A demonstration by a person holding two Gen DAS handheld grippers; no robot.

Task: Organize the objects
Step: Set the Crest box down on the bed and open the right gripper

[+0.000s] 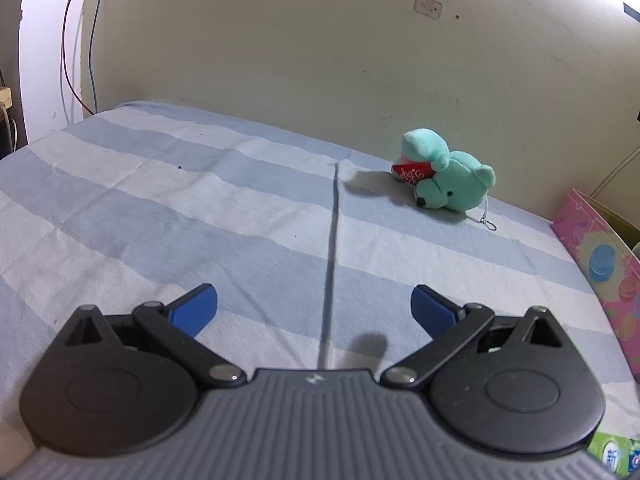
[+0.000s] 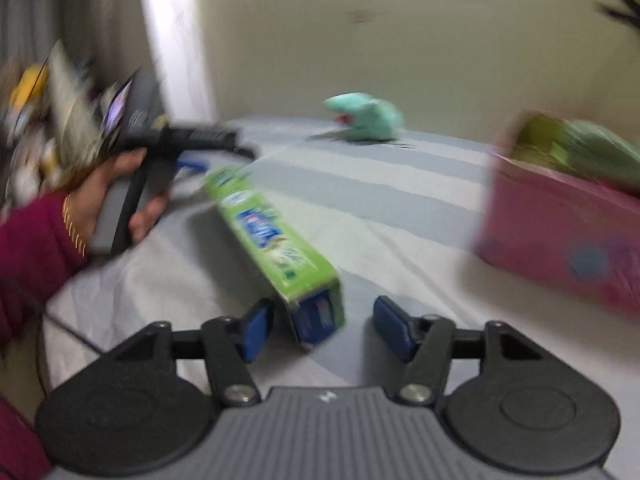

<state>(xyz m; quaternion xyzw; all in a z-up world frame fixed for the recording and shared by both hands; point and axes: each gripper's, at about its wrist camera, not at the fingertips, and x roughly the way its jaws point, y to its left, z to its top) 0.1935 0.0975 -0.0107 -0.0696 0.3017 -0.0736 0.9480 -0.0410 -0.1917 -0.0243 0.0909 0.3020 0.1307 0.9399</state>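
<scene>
- While smeared by motion blur, right wrist view leaves contact unclear: right gripper (image 2: 320,326) spread part-way, near end of green toothpaste box (image 2: 276,240) sitting between the blue pads (image 2: 256,328), closer to the left one, with a visible gap on the right side.
- Could slip or swing out if closed now, judging by the off-centre end and the box running diagonally toward upper left of the frame.
- Could also be knocked across the striped bedsheet (image 2: 360,208) instead of caught, given the blur.
- Left gripper (image 1: 314,310) spread wide, holding nothing, low centre of its frame over the sheet; its handle gripped by a hand (image 2: 116,196) at left of the right wrist view.
- Teal plush bear (image 1: 444,180) lying on its side at upper right, near the wall, well apart from both grippers.
- Pink box (image 2: 560,240) at right edge, likely the drop spot, well apart from the toothpaste box.
</scene>
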